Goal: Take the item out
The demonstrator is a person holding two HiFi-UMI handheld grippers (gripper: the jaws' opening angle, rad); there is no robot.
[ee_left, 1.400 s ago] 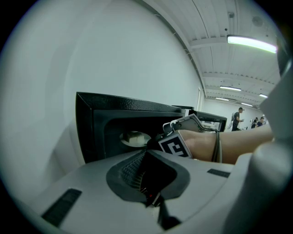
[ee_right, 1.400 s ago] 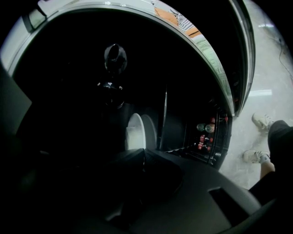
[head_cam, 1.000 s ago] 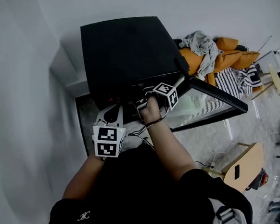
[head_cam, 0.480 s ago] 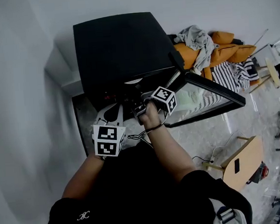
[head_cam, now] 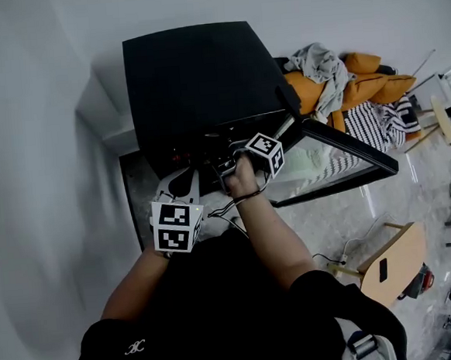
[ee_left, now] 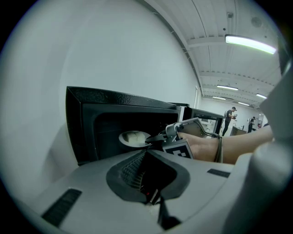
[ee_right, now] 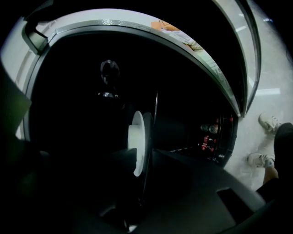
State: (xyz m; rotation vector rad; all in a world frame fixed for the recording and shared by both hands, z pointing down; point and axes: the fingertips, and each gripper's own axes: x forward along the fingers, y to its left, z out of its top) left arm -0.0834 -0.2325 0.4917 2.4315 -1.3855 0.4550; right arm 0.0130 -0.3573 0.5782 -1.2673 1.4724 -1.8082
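My right gripper (ee_left: 154,137) reaches into the open black microwave (head_cam: 194,77). Its jaws have just been opening and stand spread, with the rim of the white plate (ee_right: 137,144) between them, not pinched. The plate sits inside the cavity and carries a pale block of food (ee_left: 132,136). My left gripper (head_cam: 176,188) hangs just outside the opening, jaws pressed together on nothing.

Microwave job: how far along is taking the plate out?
Done: the microwave door stands open. In hand: the right gripper, jaws just opened, reaches the plate, rim between them, not clamped. Still to do: close, lift the plate out. The left gripper hangs outside.
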